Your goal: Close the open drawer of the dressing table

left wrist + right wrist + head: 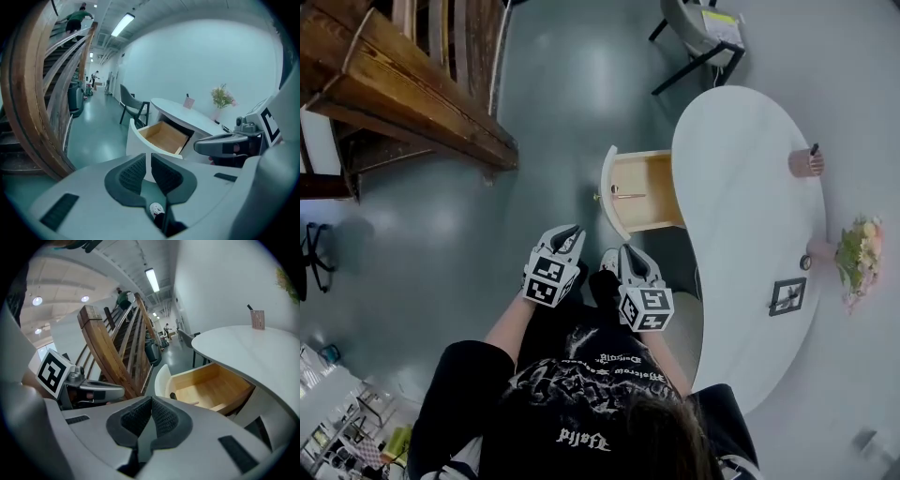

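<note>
Drawer [645,194] gapes beyond left tongs [570,232] and right tongs [628,252].

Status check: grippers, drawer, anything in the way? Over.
Left gripper shut, empty. Right gripper shut, empty. Drawer open, neither gripper touching it. Nothing visible in the way.

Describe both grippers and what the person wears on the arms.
The left gripper and right gripper are light grey with dark ribbed pads; each carries a cube of black-and-white square markers. The person wears a black short-sleeved T-shirt with white print.
</note>
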`<state>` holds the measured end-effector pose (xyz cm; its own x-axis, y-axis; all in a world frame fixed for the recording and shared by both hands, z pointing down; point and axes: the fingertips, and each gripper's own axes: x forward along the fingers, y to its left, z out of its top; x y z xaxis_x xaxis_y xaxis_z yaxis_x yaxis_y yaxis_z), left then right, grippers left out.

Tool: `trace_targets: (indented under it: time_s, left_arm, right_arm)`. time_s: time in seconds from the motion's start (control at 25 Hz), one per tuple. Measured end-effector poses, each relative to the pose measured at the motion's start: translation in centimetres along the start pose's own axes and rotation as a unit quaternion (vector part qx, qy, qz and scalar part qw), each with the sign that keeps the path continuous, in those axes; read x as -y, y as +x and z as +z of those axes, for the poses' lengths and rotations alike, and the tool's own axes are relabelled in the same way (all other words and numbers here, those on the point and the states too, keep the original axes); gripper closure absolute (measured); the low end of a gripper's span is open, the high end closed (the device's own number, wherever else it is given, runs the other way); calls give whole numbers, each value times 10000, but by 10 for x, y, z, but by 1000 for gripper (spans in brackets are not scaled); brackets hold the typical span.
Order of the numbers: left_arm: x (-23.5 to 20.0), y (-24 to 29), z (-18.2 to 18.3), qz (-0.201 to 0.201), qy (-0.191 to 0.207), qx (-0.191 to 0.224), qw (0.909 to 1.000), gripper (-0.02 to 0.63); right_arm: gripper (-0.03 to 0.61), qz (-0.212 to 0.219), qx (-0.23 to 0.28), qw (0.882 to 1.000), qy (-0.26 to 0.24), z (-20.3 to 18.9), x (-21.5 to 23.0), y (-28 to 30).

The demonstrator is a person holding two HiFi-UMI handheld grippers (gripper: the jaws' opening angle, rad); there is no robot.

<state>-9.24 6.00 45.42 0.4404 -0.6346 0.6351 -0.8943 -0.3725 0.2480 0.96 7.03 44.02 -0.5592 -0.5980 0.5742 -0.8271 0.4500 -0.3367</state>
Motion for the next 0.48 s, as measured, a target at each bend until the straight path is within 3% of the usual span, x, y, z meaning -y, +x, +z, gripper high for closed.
trace_targets:
  time_s: [0.12, 0.24, 0.48]
  left_arm:
    - [-11, 10, -11, -185, 59, -210, 9996, 561]
    - [-18, 20, -14, -335, 118, -282, 9990, 474]
    - [-28, 46, -23, -639, 405, -479, 9960, 446]
  right_arm:
    - [552, -55, -77, 9999, 127, -8, -7, 14]
    - [551, -129, -92, 9995, 275, -12, -10, 25]
    - [551, -102, -142, 9993, 344, -22, -17, 44]
